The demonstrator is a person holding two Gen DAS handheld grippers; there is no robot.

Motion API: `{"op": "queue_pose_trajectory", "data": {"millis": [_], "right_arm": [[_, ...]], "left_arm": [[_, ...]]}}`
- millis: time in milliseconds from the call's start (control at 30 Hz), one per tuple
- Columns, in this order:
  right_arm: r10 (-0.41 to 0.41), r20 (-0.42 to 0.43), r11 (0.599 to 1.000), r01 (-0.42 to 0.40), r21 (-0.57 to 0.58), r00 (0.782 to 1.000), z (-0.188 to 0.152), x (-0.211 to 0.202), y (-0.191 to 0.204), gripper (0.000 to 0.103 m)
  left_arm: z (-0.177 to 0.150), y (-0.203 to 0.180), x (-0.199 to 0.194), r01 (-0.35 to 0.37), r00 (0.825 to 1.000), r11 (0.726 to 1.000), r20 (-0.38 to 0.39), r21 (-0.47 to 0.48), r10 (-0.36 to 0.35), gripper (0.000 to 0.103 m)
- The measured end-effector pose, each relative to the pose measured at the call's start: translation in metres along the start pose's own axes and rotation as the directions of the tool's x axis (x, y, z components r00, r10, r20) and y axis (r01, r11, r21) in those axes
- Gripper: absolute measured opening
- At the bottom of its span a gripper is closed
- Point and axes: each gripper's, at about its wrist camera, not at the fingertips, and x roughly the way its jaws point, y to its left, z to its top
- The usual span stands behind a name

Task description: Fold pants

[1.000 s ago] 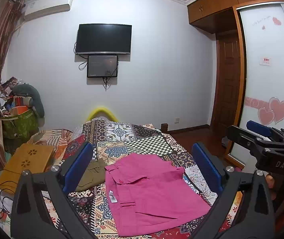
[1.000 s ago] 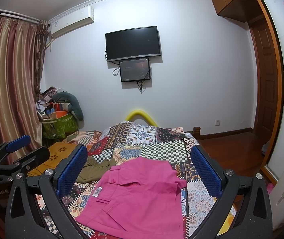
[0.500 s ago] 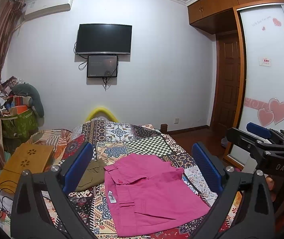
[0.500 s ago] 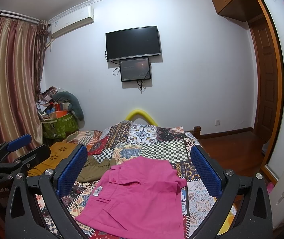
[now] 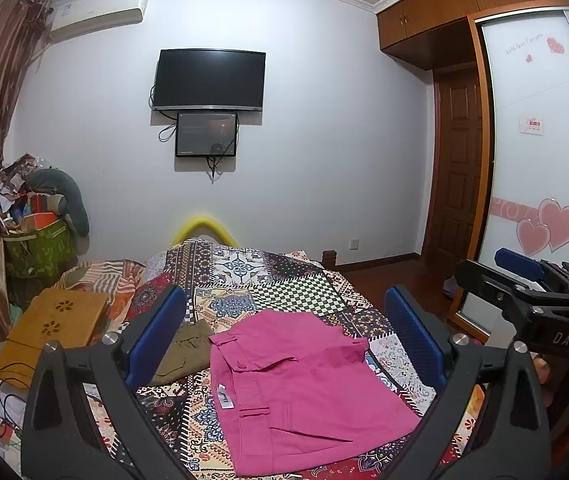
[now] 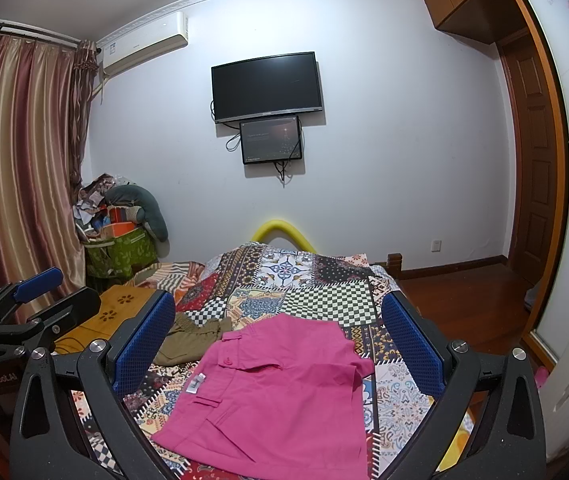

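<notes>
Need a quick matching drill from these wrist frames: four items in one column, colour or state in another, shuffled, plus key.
Items:
1. pants
2. garment beside the pants
3. left gripper
4. lap desk

Descriptions:
A. olive, bunched up on the bedspread
B. tan wood with flower cut-outs
C. pink, lying flat and partly folded
D. jaws wide apart, holding nothing

Pairs: 1-C, 2-A, 3-D, 4-B

The right gripper stands the same way as the left one, above the patchwork bedspread.

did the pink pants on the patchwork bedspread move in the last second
No. The pink cotton pants lie in the same spot, beside the olive garment and below the black-and-white checked patch.
</notes>
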Motion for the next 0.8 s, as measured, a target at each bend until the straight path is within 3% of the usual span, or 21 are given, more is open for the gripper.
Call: {"op": "queue_pose_trajectory", "data": {"millis": [800], "right_arm": [[-0.004,-0.006,1.0,0.004,-0.001,1.0,-0.0043,-0.0012,0.0003,0.103]], "left_arm": [[-0.0003,0.0015,0.0009,-0.002,1.0,1.0,-0.002,-0.01,0.002,0.101]]}}
